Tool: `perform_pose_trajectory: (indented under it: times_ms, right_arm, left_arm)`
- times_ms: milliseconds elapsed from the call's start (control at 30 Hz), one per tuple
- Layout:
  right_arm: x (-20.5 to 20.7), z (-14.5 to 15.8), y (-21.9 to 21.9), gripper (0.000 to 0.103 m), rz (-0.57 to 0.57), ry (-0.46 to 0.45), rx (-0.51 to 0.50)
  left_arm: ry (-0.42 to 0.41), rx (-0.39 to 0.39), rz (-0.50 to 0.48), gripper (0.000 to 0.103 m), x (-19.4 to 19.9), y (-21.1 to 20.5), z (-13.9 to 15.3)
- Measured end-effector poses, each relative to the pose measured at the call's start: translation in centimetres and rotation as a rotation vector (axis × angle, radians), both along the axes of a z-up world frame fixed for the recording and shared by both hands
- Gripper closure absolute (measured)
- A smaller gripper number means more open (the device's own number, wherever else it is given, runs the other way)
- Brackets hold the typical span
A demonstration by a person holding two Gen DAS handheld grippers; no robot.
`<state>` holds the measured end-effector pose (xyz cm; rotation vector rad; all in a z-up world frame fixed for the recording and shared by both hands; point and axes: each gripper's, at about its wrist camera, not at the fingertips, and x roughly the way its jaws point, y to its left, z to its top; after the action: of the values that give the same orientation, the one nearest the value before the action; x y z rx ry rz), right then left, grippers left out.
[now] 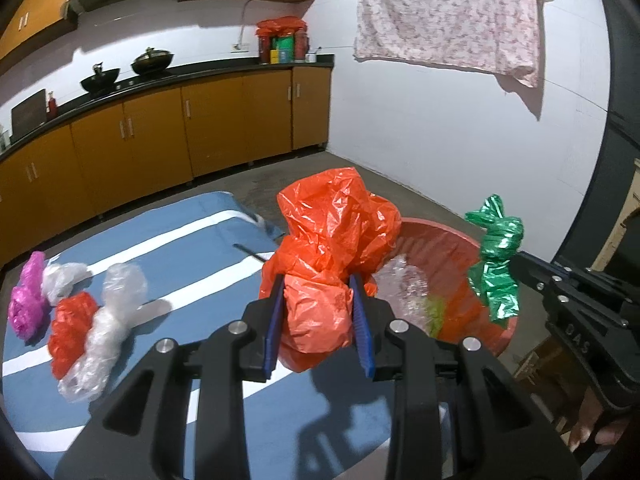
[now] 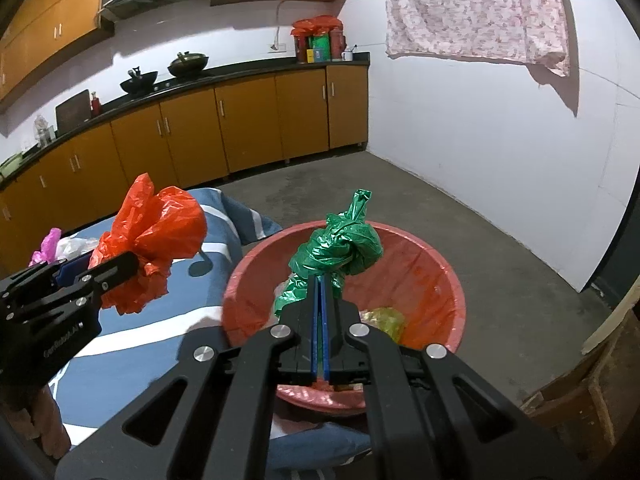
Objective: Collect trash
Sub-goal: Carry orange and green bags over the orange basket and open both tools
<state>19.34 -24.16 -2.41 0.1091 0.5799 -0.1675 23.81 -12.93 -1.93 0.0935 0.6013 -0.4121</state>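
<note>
My left gripper (image 1: 320, 292) is shut on a crumpled orange plastic bag (image 1: 332, 240), held in the air at the near left edge of the red basin (image 1: 456, 236). In the right wrist view the same orange bag (image 2: 156, 236) hangs left of the red basin (image 2: 440, 264). A knotted green plastic bag (image 2: 340, 248) is clamped in my right gripper (image 2: 320, 284), above the basin's middle. The green bag (image 1: 496, 256) also shows at the right of the left wrist view. Clear and yellowish plastic (image 2: 384, 318) lies inside the basin.
On the blue striped cloth (image 1: 192, 248) lie a pink bag (image 1: 28, 296), a red bag (image 1: 72, 328) and clear bags (image 1: 108, 320). Orange kitchen cabinets (image 2: 240, 128) line the back. A wooden crate (image 2: 592, 380) stands at the right. Bare concrete floor (image 2: 500, 240) surrounds the basin.
</note>
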Motion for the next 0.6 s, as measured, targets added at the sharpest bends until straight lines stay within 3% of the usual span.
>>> perform_pose_trajectory:
  times_ms: [600]
  right_arm:
    - [1.5,-0.3,-3.8,0.101,-0.05,-0.006,0.063]
  left_arm:
    - [0.036,-0.022,-0.116,0.072,2.0,-6.2,-1.4]
